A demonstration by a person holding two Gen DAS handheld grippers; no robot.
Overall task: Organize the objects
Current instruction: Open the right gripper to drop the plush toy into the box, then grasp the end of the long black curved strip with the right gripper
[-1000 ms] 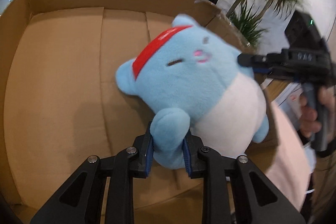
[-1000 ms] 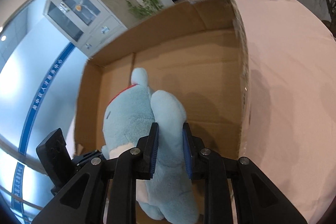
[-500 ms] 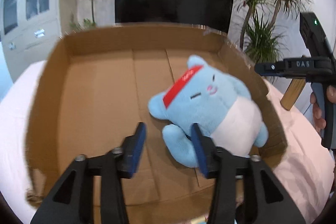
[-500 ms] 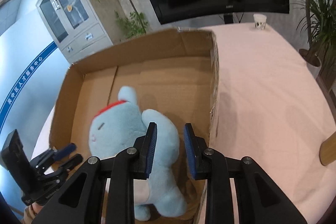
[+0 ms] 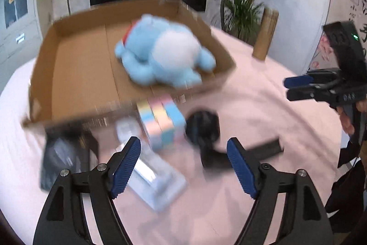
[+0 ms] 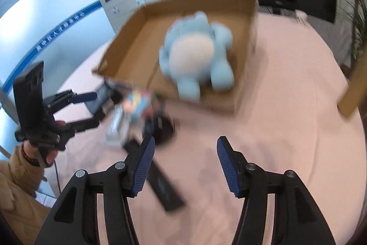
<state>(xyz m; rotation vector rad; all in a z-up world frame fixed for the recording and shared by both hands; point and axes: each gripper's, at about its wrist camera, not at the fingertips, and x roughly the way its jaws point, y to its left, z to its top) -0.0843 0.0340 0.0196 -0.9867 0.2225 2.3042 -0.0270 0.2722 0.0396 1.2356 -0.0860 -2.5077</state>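
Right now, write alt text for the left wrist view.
A blue plush toy lies in an open cardboard box on a pink tablecloth. In front of the box sit a pastel block and blurred dark items, beyond the opening, empty left hand-held gripper.

Almost nothing here can be read, because the pictures are blurry. The blue stripe [image 6: 59,31] on the wall has white signs on it, but they are too smeared to make out. The white wall [image 5: 354,4] at the right has dark painted signs, also too blurred. The right tongs [image 5: 298,86] show small pale marks on the side, and they are too tiny to read.
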